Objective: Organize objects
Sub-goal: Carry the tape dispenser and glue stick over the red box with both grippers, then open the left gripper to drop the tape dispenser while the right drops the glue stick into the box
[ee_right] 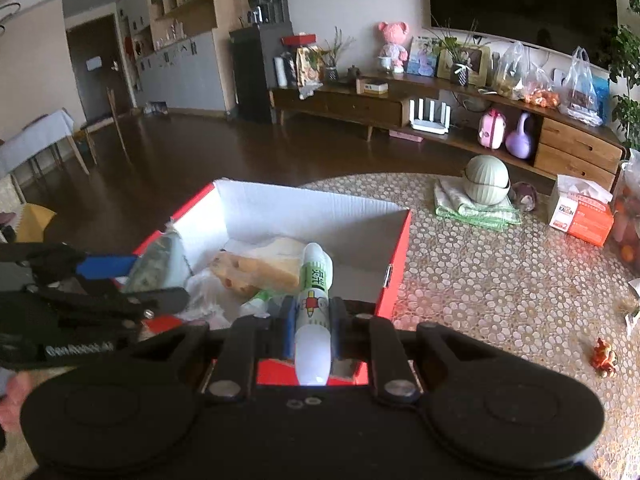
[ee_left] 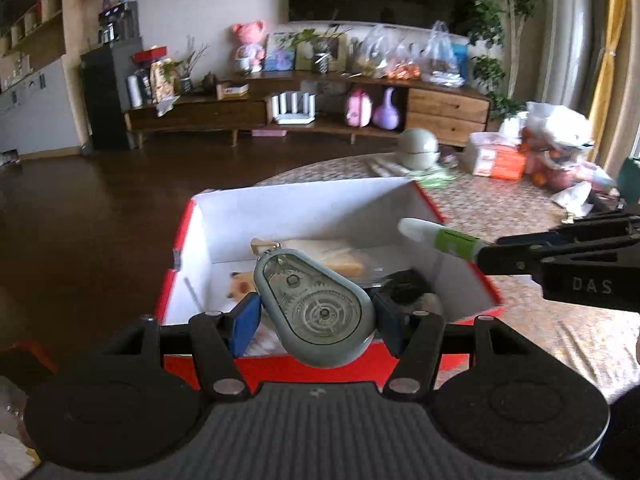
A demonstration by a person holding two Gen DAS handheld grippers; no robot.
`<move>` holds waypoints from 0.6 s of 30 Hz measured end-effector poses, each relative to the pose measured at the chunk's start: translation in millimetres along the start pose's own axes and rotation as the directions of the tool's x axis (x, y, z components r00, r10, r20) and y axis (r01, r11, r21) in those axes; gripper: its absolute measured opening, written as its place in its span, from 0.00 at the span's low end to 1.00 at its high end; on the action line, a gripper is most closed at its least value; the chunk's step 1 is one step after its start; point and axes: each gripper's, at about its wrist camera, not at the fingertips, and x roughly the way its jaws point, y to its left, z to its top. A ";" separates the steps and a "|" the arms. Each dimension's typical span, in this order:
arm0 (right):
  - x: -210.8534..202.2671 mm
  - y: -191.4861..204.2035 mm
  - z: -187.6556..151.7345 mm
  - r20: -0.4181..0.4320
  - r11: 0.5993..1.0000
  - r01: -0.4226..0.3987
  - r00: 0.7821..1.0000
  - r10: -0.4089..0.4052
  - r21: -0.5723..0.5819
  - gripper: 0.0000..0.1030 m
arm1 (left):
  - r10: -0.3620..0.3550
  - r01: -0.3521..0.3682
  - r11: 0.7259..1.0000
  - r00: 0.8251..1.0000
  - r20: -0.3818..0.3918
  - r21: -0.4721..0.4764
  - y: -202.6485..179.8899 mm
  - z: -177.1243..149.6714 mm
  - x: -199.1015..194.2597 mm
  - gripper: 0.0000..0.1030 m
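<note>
Hovering over the open red box [ee_left: 460,292], both grippers look ready to drop what they carry, so I judge the step in hand to be the placing of two small stationery items among those already collected. The left gripper [ee_left: 316,320] has its blue-padded jaws closed narrow on a correction tape dispenser [ee_left: 316,304], a smooth, grey-green, teardrop-shaped plastic shell with a clear window showing its gears; it hangs just above the near wall of the box. The right gripper [ee_right: 314,330] has its jaws pinched on a glue tube [ee_right: 314,308], a slim glossy white cylinder with a green printed label and a rounded cap, pointing inward above the near right corner of the box. That box is stiff cardboard, red outside and plain white inside, standing at the near edge of the table [ee_right: 500,280], which wears a cloth patterned with pale pebbly ovals. Inside lie a yellow, holed wedge that looks like a cheese-shaped toy [ee_right: 260,268], some crinkled clear plastic and other small things I cannot make out. Next, I expect each item needs lowering a little past the rim and the jaws eased apart, one at a time, so neither tool knocks the other or the thin cardboard wall.
</note>
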 end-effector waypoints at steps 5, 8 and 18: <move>26.7 7.1 4.2 -0.026 0.999 0.032 0.999 -0.033 -0.038 0.16 | 0.041 -0.041 0.999 0.998 -0.039 -0.004 18.7 3.0 23.5 0.59; 39.8 10.8 3.2 -0.044 0.997 0.043 0.998 -0.046 -0.060 0.16 | 0.046 -0.047 0.999 0.997 -0.061 -0.003 24.6 4.3 38.2 0.59; 63.9 14.2 2.5 -0.062 0.992 0.064 0.996 -0.071 -0.112 0.16 | 0.054 -0.052 0.998 0.989 -0.138 0.021 30.6 1.0 77.5 0.59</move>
